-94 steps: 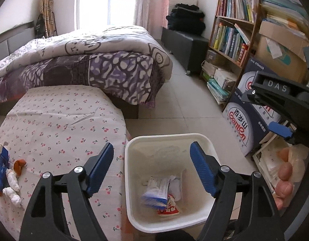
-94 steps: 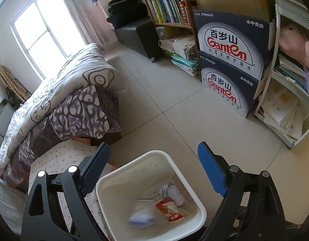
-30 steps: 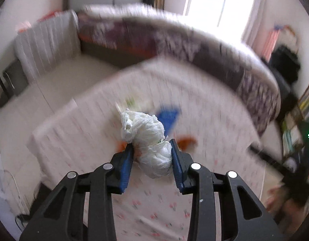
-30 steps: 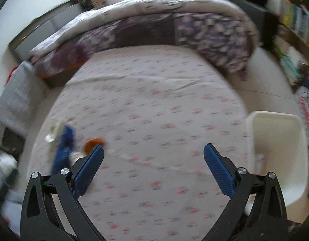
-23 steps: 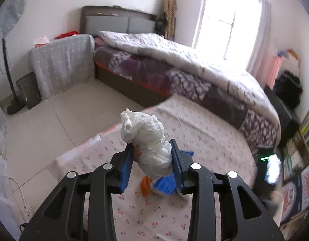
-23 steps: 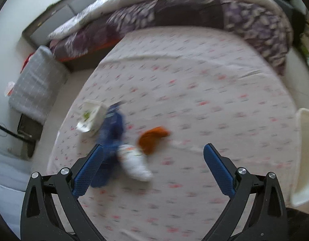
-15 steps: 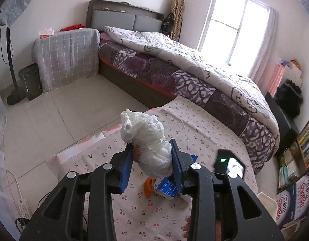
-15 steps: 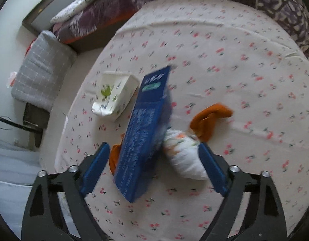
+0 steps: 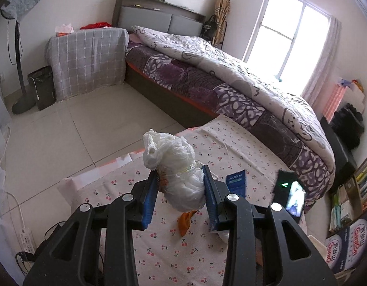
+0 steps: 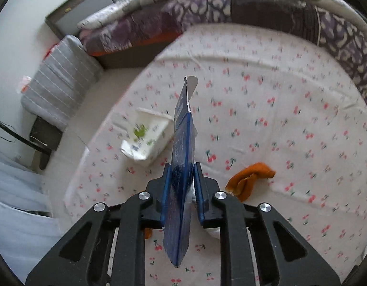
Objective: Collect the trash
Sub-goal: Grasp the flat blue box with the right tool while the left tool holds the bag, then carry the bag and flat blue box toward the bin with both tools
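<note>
Plastic filled my left-wrist view: my left gripper (image 9: 179, 191) was clenched on a knotted white bag (image 9: 177, 169), held clear above the cherry-print tablecloth (image 9: 231, 152). I judged it light, soft and crushable, likely to slither unless pinched at its fat lower bulge, where my pads sat. Its long axis ran up and away from me, the twisted neck leaning up-left. Beyond it stood a blue carton (image 9: 235, 182), with an orange scrap (image 9: 185, 219) below.

From my right wrist, my right gripper (image 10: 182, 190) had clamped flat on that blue carton (image 10: 182, 166). It looked light, thin and fairly stiff, though easily creased, so I took it across its broad faces near the middle. Its length pointed straight ahead, torn flap farthest from me. A white tissue pack (image 10: 147, 135) lay just left on the cloth, orange peel (image 10: 248, 177) lay right.
</note>
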`<action>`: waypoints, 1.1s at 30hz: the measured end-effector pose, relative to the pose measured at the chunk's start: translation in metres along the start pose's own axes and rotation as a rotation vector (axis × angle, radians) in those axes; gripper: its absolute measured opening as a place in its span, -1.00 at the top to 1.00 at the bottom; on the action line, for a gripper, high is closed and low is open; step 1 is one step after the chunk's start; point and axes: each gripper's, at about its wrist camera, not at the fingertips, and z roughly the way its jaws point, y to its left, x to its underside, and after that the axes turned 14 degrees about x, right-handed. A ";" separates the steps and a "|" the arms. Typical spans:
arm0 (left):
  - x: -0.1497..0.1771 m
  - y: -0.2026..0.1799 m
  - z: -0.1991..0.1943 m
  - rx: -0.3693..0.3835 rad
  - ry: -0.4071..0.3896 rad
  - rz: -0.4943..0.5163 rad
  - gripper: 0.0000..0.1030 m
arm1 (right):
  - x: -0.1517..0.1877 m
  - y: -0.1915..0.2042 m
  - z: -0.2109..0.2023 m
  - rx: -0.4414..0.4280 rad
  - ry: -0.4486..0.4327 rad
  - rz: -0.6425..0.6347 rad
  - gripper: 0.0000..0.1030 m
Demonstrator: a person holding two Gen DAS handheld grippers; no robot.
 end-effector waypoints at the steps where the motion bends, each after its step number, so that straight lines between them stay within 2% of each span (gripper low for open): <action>1: 0.000 -0.002 0.001 0.001 -0.003 0.003 0.30 | -0.001 -0.002 -0.007 -0.007 -0.016 -0.004 0.66; 11: 0.008 -0.024 0.006 0.005 -0.018 0.045 0.30 | -0.010 -0.036 -0.079 0.026 -0.228 -0.053 0.66; 20: 0.019 -0.053 0.018 0.016 -0.007 0.103 0.30 | 0.000 -0.076 -0.114 0.069 -0.328 -0.058 0.66; 29: 0.037 -0.082 0.038 0.022 0.031 0.161 0.30 | 0.016 -0.125 -0.109 0.080 -0.332 -0.013 0.66; 33: 0.047 -0.099 0.049 0.031 0.048 0.189 0.30 | 0.018 -0.143 -0.103 0.088 -0.306 0.006 0.66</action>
